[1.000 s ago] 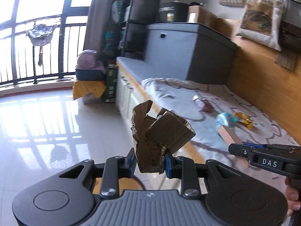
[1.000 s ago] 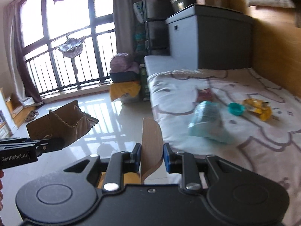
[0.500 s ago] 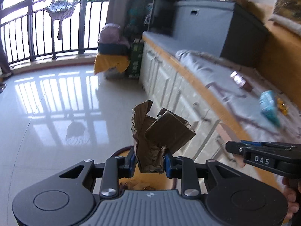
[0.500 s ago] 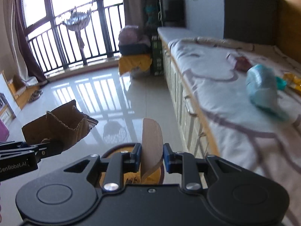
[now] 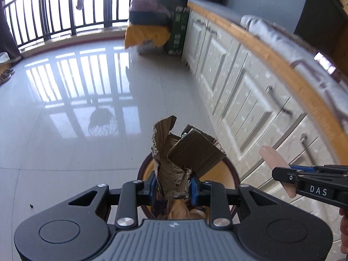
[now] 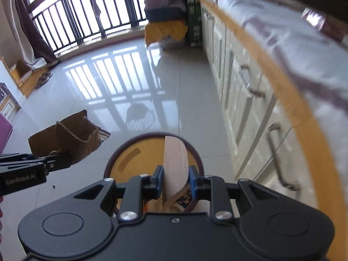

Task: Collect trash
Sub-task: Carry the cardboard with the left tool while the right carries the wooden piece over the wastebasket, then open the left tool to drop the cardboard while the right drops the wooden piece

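Observation:
My left gripper [image 5: 173, 187] is shut on a crumpled piece of brown cardboard [image 5: 184, 158] and holds it above a round wooden trash bin [image 5: 226, 175] on the floor. My right gripper [image 6: 175, 180] is shut on a flat, pale wooden strip [image 6: 175, 158] and holds it above the same bin [image 6: 128, 154], which has trash inside. The right gripper also shows in the left wrist view [image 5: 282, 175] with the strip [image 5: 275, 158]. The left gripper shows in the right wrist view [image 6: 56, 162] with the cardboard [image 6: 71, 134].
White cabinet drawers with handles [image 5: 250, 100] run along the right under a wood-edged bench [image 6: 282, 74] with a patterned sheet. A yellow-draped pile [image 5: 148, 32] and balcony railing [image 5: 65, 10] stand far ahead. The glossy tiled floor [image 5: 76, 108] lies to the left.
Both grippers have tilted down and moved from over the bench to above the trash bin, each still holding its piece. The bench items have left the view.

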